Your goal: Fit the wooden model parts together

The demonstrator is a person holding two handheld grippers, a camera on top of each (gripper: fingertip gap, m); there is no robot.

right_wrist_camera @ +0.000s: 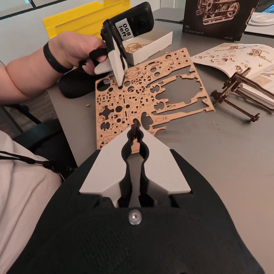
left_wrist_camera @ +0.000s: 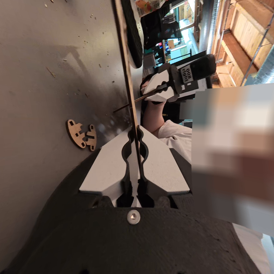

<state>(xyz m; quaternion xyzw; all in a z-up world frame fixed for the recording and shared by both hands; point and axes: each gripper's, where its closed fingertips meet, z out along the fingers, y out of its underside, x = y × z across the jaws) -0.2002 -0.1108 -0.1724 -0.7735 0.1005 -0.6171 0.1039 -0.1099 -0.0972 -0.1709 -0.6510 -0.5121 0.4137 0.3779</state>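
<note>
Pinching the wooden sheet edge-on, left fingers closed; right fingers clamp a small wooden piece.

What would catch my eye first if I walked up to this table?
Probably the flat, pale laser-cut plywood sheet full of punched-out holes in the middle of the grey table, pinched by the left tool and right tool. Behind it stands a bright yellow plastic tray.

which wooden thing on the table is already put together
The dark frame leaning on the booklet, right of the flat sheet; it stands up with crossed pieces.
</note>
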